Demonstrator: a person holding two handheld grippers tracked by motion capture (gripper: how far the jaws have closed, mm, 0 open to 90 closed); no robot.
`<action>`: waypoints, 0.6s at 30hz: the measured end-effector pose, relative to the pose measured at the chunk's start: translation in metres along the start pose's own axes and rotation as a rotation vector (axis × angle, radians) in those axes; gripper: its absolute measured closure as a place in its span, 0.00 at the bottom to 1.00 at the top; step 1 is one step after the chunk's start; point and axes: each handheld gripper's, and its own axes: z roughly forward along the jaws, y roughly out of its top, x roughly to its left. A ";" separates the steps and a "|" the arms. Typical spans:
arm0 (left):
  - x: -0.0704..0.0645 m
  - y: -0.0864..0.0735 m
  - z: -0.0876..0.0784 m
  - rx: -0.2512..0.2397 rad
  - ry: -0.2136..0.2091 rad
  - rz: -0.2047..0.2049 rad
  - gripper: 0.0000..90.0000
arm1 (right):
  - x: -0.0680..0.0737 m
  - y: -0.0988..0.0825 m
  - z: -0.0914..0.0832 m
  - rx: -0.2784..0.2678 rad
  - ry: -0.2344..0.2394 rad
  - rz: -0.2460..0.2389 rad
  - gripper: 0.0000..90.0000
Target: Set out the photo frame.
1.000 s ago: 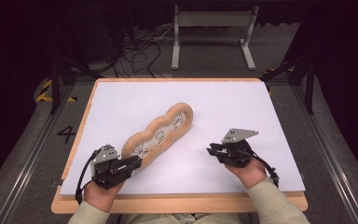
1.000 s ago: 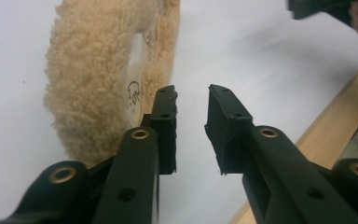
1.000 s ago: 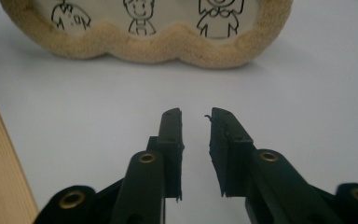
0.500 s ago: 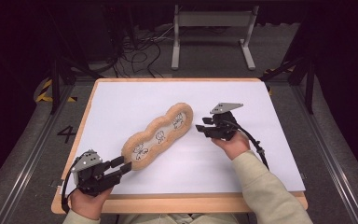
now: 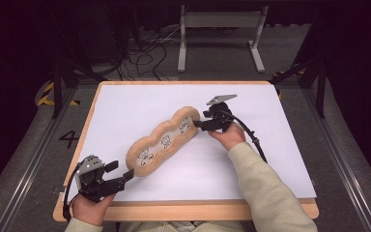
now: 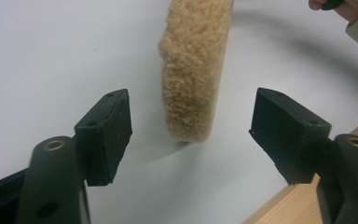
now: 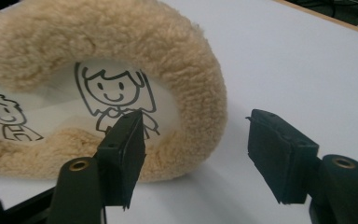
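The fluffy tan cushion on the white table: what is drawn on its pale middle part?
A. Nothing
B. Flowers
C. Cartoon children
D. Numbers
C: the right gripper view shows a smiling cartoon child drawn in black lines on the cushion, with a second figure beside it.

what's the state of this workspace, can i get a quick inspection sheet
surface: white sheet on a wooden board, flat.
job's things: long fleecy tan pillow with cartoon figures, lying diagonally on the sheet.
clutter: nothing seen.
grippers: left gripper at the pillow's near end, jaws just been opening, pillow end between the fingers but untouched; right gripper at the far end, jaws also just been opening, its fingers not pressing on the rim.
cables: black cable trails from the right gripper along the sleeve; loose cables on the floor behind.
surroundings: grey metal stand beyond the table, a floor mark reading 4.
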 end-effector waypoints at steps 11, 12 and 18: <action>0.009 0.001 0.029 0.054 -0.005 -0.027 0.35 | -0.004 0.003 0.032 0.038 0.085 -0.014 0.38; 0.008 0.001 0.031 0.057 -0.002 -0.030 0.38 | -0.006 0.003 0.032 0.038 0.093 -0.005 0.38; 0.002 0.004 0.038 0.075 -0.010 -0.011 0.60 | -0.009 0.001 0.034 0.030 0.140 -0.020 0.43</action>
